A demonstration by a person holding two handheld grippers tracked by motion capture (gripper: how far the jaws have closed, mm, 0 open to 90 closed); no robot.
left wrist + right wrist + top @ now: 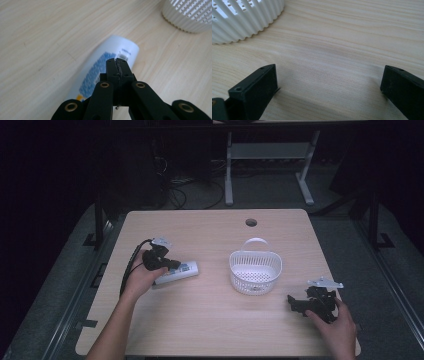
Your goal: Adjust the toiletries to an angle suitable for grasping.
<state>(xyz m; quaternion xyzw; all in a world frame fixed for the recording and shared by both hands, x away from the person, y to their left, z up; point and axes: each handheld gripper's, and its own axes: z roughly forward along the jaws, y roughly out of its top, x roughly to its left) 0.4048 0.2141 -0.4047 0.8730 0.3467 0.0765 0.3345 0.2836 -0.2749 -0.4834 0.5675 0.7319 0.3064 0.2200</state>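
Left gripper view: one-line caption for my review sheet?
Shut left gripper poised over a white, blue-labelled tube lying on the wooden table, white basket beyond.

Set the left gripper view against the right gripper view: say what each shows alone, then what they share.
The left gripper view alone: a white tube with a blue label lying on the table, and the left tongs pressed shut above it, with nothing between them.

The right gripper view alone: the right tongs standing wide open over bare wood, nothing between them.

Both share: the light wooden table and part of the white slotted basket, sitting at an upper corner of each picture.
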